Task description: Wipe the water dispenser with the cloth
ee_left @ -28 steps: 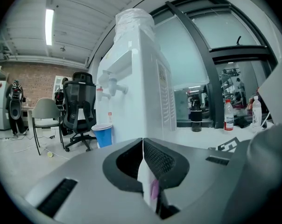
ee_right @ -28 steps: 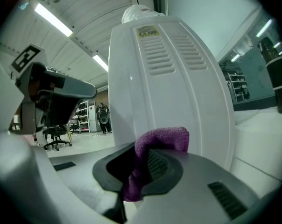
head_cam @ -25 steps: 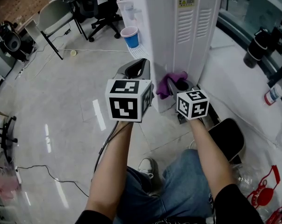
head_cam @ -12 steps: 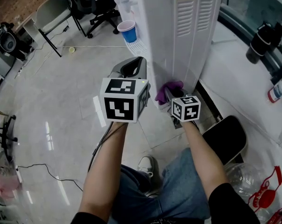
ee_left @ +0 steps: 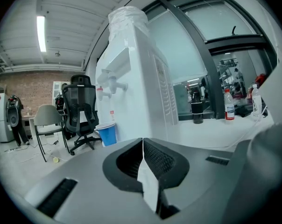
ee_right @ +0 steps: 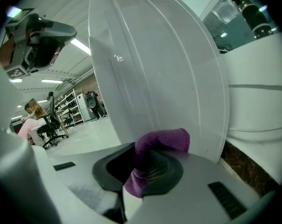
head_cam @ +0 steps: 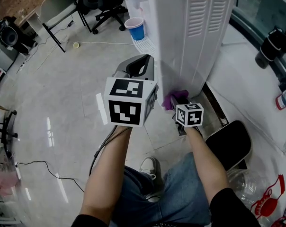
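**Purple cloth reaches the foot of the dispenser's side panel**

Purple is the colour to watch. The cloth (head_cam: 173, 99) is pinched firmly in the right gripper (head_cam: 178, 98), its folded top pressed against the white side wall of the water dispenser (head_cam: 190, 41). Over the last second the right gripper has carried it down. It sat higher on the panel a moment ago and is now low, near the bottom edge where the cabinet meets the floor. The right gripper view confirms it: the jaws are clamped on the cloth (ee_right: 162, 143), and the cloth touches the smooth panel (ee_right: 155, 69).

The left gripper (head_cam: 147, 63) hangs out to the left of the dispenser, its jaws closed together on nothing, taking no part. A blue cup (head_cam: 135, 29) stands on the drip tray at the far side, untouched.

This looks like the end of a downward stroke. That strip is probably done, and the next pass likely needs fresh surface beside it.
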